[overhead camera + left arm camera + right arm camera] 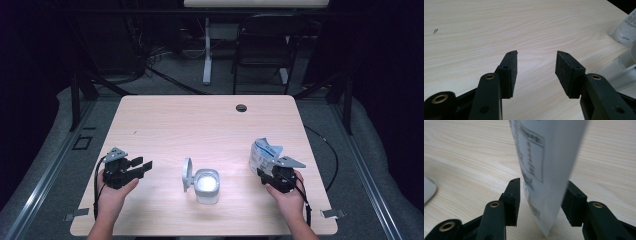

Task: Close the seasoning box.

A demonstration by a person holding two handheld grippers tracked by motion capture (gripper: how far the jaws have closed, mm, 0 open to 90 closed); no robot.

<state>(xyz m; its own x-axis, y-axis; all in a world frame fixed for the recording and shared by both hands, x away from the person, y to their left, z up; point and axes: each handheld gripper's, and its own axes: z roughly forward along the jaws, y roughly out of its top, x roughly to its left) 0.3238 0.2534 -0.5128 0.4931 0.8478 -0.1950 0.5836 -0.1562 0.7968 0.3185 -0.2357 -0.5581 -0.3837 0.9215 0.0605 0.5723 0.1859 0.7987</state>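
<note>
Right gripper [270,170]: fingers [512,195] apart, white pouch [544,170] standing between them; a gap shows on one side, the other side is unclear. Pouch stands near the desk's [200,120] right edge. Left gripper [137,166]: fingers apart, empty, over bare desk. Open white container [206,185] sits between the grippers, near the front edge.

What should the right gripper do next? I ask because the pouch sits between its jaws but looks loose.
Probably close the right gripper on the white pouch: there is a gap at the left pad, so the pouch is not gripped. The open container waits at mid-table.
</note>
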